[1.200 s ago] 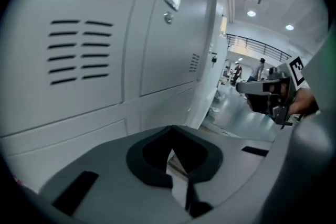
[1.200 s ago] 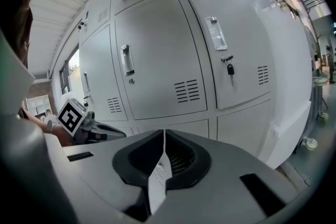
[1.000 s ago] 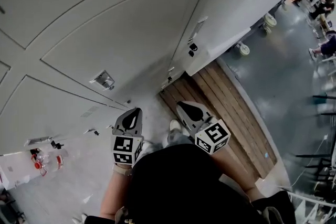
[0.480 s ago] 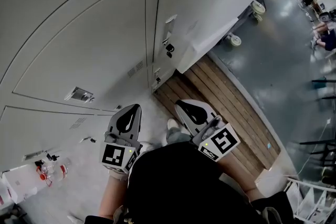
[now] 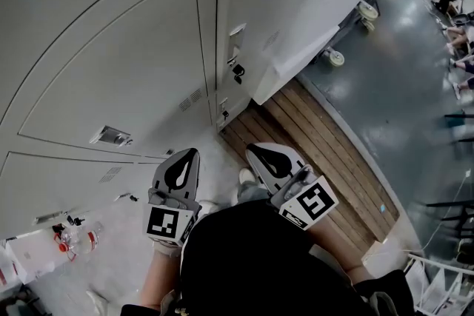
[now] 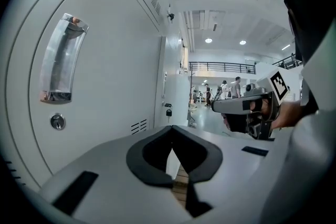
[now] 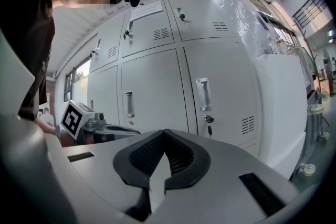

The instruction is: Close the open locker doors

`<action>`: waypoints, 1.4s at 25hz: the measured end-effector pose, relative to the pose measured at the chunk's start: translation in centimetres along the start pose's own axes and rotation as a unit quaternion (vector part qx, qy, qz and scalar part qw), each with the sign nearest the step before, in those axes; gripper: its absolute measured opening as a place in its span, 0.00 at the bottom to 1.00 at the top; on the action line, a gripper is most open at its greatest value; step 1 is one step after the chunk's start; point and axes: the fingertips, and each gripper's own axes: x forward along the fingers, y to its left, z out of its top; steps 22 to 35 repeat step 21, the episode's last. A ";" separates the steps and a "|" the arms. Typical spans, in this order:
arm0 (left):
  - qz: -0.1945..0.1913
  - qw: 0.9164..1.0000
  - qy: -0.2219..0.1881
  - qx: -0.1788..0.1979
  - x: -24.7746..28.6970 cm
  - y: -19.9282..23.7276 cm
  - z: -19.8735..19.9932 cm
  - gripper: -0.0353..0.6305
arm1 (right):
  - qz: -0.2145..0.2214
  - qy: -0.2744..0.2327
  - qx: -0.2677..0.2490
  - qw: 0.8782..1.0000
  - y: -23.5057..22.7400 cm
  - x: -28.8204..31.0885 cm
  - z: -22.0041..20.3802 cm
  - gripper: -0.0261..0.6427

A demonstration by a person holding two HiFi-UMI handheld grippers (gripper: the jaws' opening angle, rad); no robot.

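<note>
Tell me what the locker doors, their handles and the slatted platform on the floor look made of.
Locker doors: likely painted sheet metal, matte pale grey, with punched vent slots.
Handle: glossy, reflective; chromed metal or clear plastic.
Slatted platform: wood, brown planks with visible seams.

Left tool [image 5: 191,153]: gripped in left hand, held out from the waist, nosed forward near level. Closed tip to tip, empty. Left cube [image 5: 164,223] at the rear, top face up.

Right tool [image 5: 254,149]: gripped in right hand, near the left tool but apart, tips angled slightly toward it. Closed tip to tip, empty. Right cube [image 5: 311,202] at the rear, tilted outward.

Left forearm [image 5: 157,274]: bare, drawn in close beside the dark-clad torso [image 5: 259,263].
</note>
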 end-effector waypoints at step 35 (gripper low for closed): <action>0.009 0.999 0.036 0.015 0.7 0.6 -1.2 0.08 | 0.011 0.005 0.001 1.000 -0.9 1.0 -0.5 0.08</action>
